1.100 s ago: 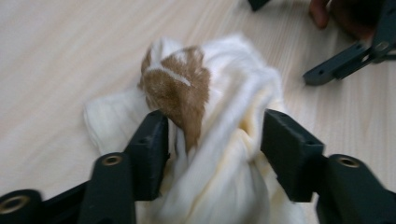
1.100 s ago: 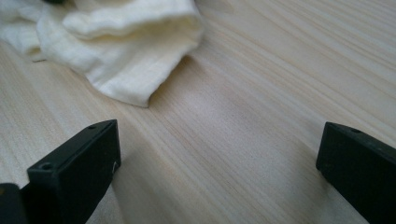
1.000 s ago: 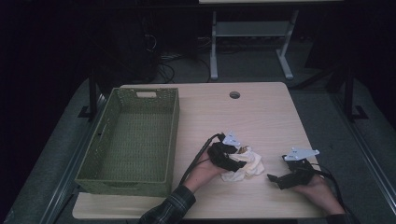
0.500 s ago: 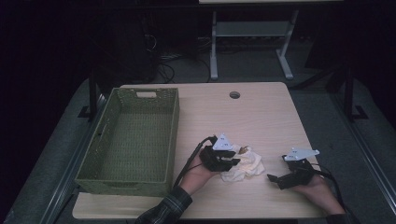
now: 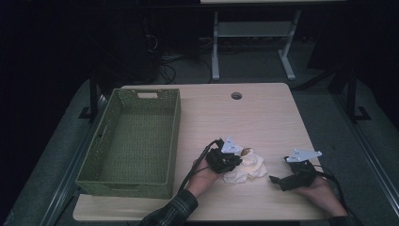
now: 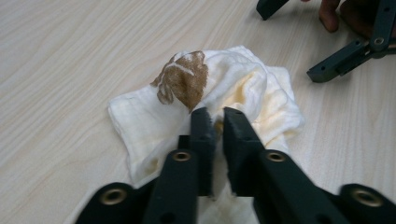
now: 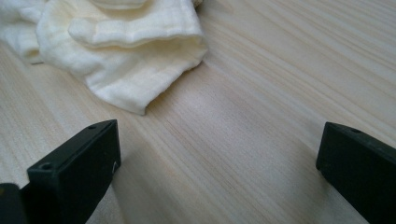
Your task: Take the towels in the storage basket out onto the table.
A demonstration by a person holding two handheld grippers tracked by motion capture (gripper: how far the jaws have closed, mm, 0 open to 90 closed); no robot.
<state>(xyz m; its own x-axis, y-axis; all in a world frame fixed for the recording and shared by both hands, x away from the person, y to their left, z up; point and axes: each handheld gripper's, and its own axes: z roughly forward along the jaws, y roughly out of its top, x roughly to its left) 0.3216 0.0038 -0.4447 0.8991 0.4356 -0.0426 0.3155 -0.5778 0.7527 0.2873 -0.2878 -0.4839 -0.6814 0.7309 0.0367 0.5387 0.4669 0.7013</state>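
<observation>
A crumpled cream cloth [image 5: 248, 167] with a brown stain [image 6: 184, 79] lies on the wooden table, near its front edge. My left gripper [image 5: 234, 162] sits at the cloth's left side. Its jaws have just been closing, and in the left gripper view they [image 6: 218, 115] pinch a fold of the cloth [image 6: 233, 84] between them. My right gripper [image 5: 278, 181] rests to the right of the cloth, apart from it. In the right gripper view its jaws [image 7: 219, 154] stand wide open over bare wood, with the cloth's edge [image 7: 126, 51] ahead of them at the upper left.
A green woven basket [image 5: 126, 182] with nothing in it stands on the left half of the table. A round cable hole [image 5: 236, 95] sits near the far edge. Beyond the table, a desk frame [image 5: 249, 42] stands on the dark floor.
The left gripper's jaws have closed onto the cloth, and it has shifted slightly toward the near edge. The right gripper has stayed where it was.
</observation>
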